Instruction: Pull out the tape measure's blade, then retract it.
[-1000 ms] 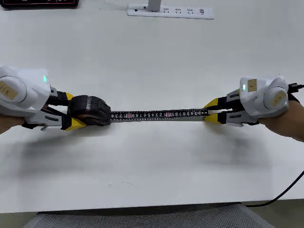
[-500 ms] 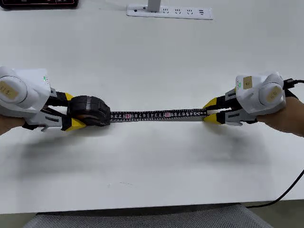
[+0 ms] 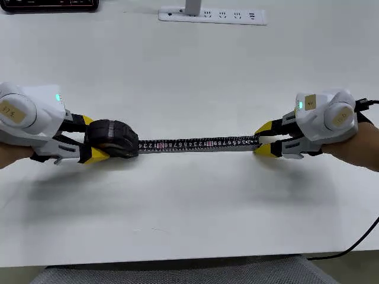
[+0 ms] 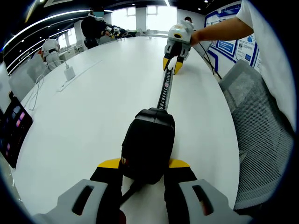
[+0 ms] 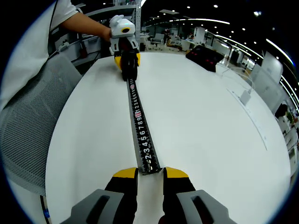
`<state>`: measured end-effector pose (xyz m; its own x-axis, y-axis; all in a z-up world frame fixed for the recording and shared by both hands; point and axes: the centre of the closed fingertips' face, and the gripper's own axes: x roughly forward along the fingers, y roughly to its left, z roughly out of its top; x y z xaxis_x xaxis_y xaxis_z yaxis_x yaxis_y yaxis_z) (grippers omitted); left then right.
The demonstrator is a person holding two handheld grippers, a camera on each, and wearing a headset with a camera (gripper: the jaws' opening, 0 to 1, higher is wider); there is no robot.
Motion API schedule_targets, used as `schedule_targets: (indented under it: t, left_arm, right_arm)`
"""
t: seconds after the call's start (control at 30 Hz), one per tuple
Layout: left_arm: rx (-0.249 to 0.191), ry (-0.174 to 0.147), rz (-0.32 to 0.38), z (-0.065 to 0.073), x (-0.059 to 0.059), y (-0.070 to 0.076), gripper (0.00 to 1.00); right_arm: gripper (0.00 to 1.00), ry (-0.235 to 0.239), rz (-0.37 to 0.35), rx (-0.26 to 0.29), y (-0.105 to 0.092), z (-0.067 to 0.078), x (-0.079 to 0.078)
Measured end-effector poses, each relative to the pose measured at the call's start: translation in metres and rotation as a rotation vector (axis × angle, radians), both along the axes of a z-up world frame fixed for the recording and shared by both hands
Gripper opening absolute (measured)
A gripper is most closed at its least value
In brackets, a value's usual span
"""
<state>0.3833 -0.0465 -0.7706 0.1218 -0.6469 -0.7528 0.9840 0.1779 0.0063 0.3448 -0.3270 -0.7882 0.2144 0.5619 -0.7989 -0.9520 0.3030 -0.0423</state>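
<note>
A black tape measure case [image 3: 110,138] lies on the white table [image 3: 189,201], with my left gripper [image 3: 89,139] shut around it. Its blade [image 3: 198,143] runs out straight to the right, low over the table, numbers facing up. My right gripper [image 3: 262,139] is shut on the blade's end. In the left gripper view the case [image 4: 148,142] sits between the yellow fingertips [image 4: 110,163], and the blade [image 4: 166,91] leads off to the right gripper [image 4: 172,64]. In the right gripper view the blade [image 5: 140,123] ends at my right gripper [image 5: 150,173]. The case [image 5: 129,67] is far off.
A white power strip [image 3: 211,13] lies at the table's far edge, with a dark device [image 3: 47,5] at the far left. A black cable [image 3: 355,236] hangs off the front right. A grey mesh chair [image 3: 177,275] sits below the front edge.
The blade stays stretched at about the same length between the two grippers. The right gripper's body has rolled slightly; the left gripper and case hold their place.
</note>
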Motion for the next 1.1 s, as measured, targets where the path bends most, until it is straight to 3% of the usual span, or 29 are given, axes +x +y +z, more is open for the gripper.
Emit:
schedule_targets:
  t: [0.23, 0.33, 0.5, 0.7, 0.8, 0.83, 0.93, 1.1]
  left_arm:
    - [-0.004, -0.009, 0.002, 0.003, 0.000, 0.000, 0.30]
    - [-0.020, 0.009, 0.028, 0.005, -0.001, 0.001, 0.37]
    - [-0.023, 0.010, 0.048, 0.005, -0.003, 0.004, 0.42]
    - [-0.029, 0.000, 0.058, 0.008, -0.004, 0.004, 0.42]
    - [-0.046, 0.011, 0.075, 0.011, -0.005, 0.004, 0.43]
    - [-0.052, -0.002, 0.086, 0.013, -0.004, 0.004, 0.43]
    - [-0.088, 0.018, 0.131, 0.020, -0.005, 0.003, 0.45]
    - [-0.094, 0.000, 0.169, 0.024, -0.006, 0.007, 0.49]
  right_arm:
    - [0.20, -0.014, -0.025, 0.017, 0.001, 0.006, 0.001]
    - [0.25, -0.004, -0.059, 0.033, 0.002, 0.008, 0.001]
    - [0.30, 0.009, -0.091, 0.042, 0.003, 0.009, 0.000]
    - [0.31, 0.009, -0.100, 0.044, 0.003, 0.008, -0.001]
    - [0.31, 0.000, -0.109, 0.050, 0.004, 0.010, -0.001]
    - [0.32, -0.003, -0.123, 0.060, 0.006, 0.012, -0.001]
    - [0.34, -0.006, -0.156, 0.083, 0.008, 0.016, -0.003]
    - [0.39, -0.021, -0.223, 0.127, 0.011, 0.024, -0.005]
